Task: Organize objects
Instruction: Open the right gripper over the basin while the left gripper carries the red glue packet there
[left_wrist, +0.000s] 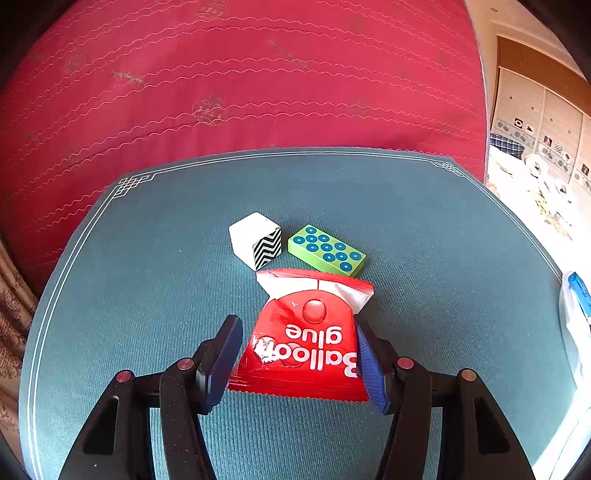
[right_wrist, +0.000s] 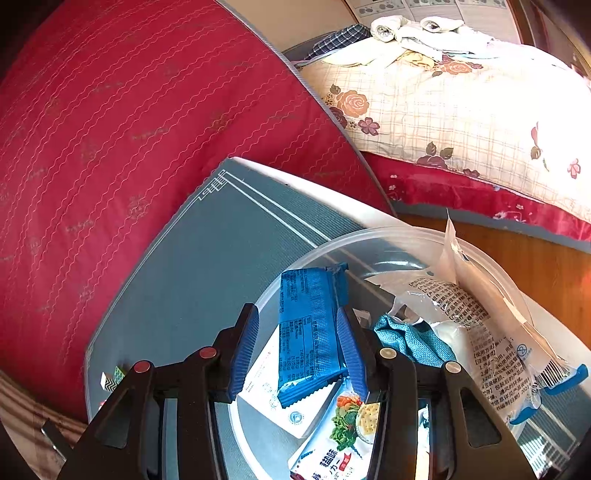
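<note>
Red quilted bedding backs the table (left_wrist: 147, 258). L gripper (left_wrist: 299, 350) straddles the red Balloon glue packet (left_wrist: 306, 343), just this side of the green tile (left_wrist: 327, 250); can't tell if it's clamped. R gripper (right_wrist: 299, 347), jaws apart, hangs above the clear bowl (right_wrist: 332, 247), blue packet (right_wrist: 310, 332) between them, prob dropped there for sorting.

A table covered by a teal mat (left_wrist: 155, 258) with a white line border is seen, set against a red quilted mattress. On the mat 3 things are laid near each other: a white cube (left_wrist: 255, 240) with a zigzag face, a green block (left_wrist: 327, 250) with blue dots, and a red "Balloon glue" packet (left_wrist: 306, 343). A clear plastic bowl (right_wrist: 314, 251) is placed at the mat's edge.
</note>
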